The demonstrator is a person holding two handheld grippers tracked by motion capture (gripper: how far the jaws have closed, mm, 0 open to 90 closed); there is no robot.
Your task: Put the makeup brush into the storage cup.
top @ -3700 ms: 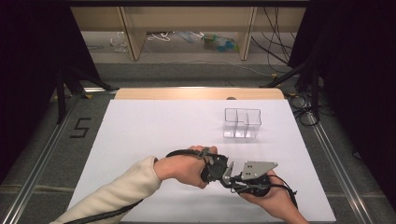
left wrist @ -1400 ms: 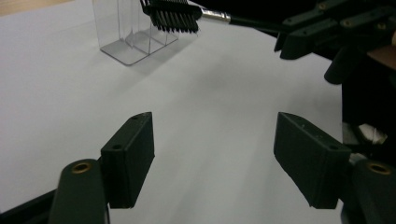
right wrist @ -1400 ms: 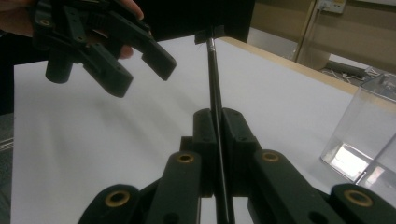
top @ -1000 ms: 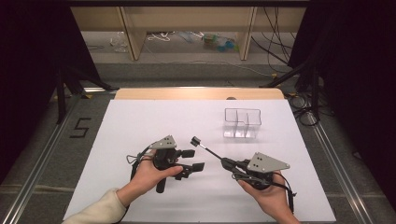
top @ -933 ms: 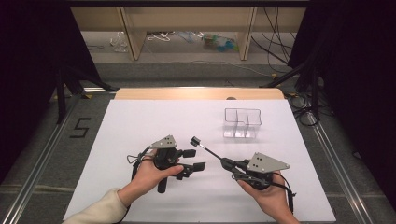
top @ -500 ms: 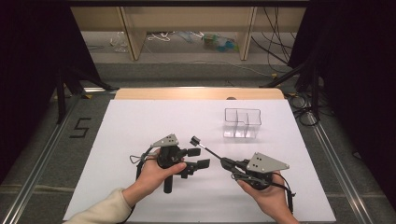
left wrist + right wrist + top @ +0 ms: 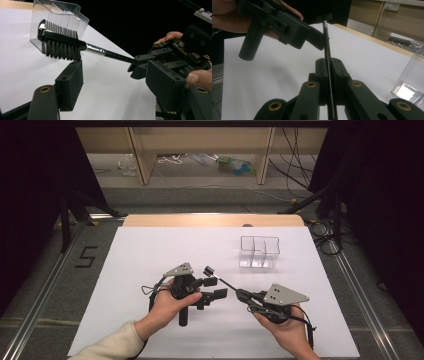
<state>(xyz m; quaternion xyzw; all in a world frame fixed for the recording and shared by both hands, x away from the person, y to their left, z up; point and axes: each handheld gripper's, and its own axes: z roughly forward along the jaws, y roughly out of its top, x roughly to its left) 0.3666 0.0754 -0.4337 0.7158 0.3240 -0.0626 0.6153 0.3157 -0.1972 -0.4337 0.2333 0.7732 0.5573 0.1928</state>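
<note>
A small black brush point(image 7: 209, 270) with bristles on one side, comb teeth on the other and a thin handle is held up over the white table. My right gripper point(image 7: 243, 294) is shut on its handle point(image 7: 327, 50), with the head pointing up and left. My left gripper point(image 7: 213, 288) is open just below the brush head. In the left gripper view the brush head point(image 7: 60, 43) hangs above my left jaw, and the gap between the jaws point(image 7: 117, 75) is wide. The right gripper view looks along the handle through its closed jaws point(image 7: 328, 68).
A clear plastic box with compartments point(image 7: 259, 252) stands on the white table point(image 7: 150, 250) at the back right, beyond the brush; in the left gripper view the box point(image 7: 60, 17) sits right behind the brush head. A wooden strip point(image 7: 210, 220) edges the table's far side.
My left gripper has shifted a little to the right, closer under the brush head. The right gripper and the brush have stayed put.
</note>
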